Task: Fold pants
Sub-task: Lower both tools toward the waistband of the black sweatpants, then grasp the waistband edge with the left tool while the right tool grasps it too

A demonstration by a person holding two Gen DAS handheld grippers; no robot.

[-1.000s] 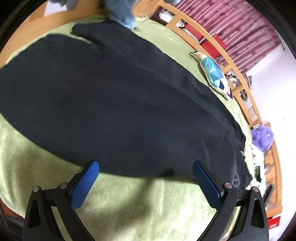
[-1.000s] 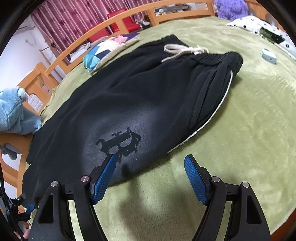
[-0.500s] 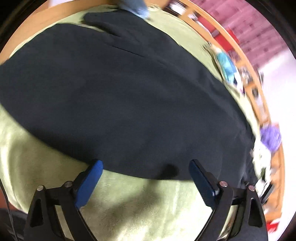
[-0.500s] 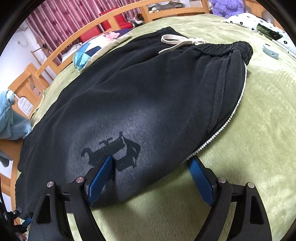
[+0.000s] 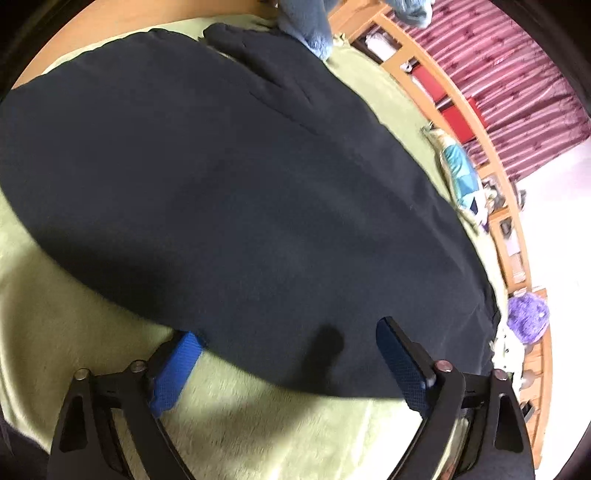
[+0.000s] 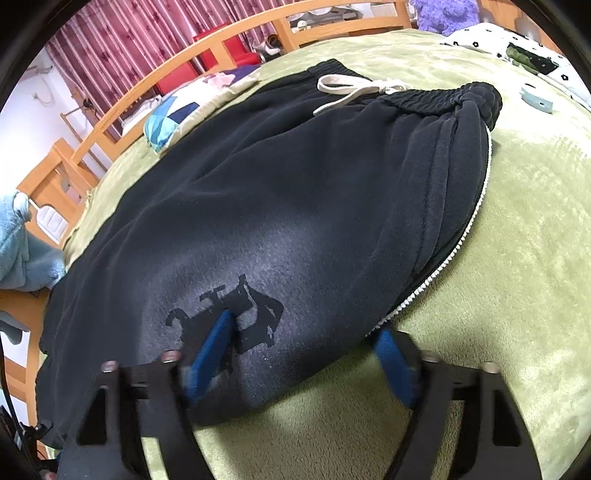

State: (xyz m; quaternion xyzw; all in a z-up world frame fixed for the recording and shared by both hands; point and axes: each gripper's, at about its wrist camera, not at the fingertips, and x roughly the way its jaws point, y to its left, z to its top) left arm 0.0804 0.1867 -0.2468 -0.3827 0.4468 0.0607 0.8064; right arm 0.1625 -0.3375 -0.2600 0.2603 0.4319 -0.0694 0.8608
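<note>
While the bed (image 6: 517, 258) under its green blanket carries everything, the black pants (image 6: 295, 184) lie spread flat across it, waistband and white drawstring (image 6: 347, 90) at the far right in the right wrist view, legs running off toward the blue plush toy (image 5: 306, 29) by the wooden rail (image 6: 221, 48). Over the last second both claws have closed in on the near long edge of the pants. The left claw (image 5: 288, 354) now has its fingers wide apart, straddling that hem, one pad over the blanket and one over the cloth, where a second ago the edge lay just ahead of it. The right claw (image 6: 303, 354), also spread wide, has pushed forward so its left pad sits over the dark printed figure (image 6: 229, 314) and its right pad beside the white side piping (image 6: 443, 266). Neither grips anything yet. Judging by this, the lengthwise fold is about to begin with a pinch of the near edge at two places.
</note>
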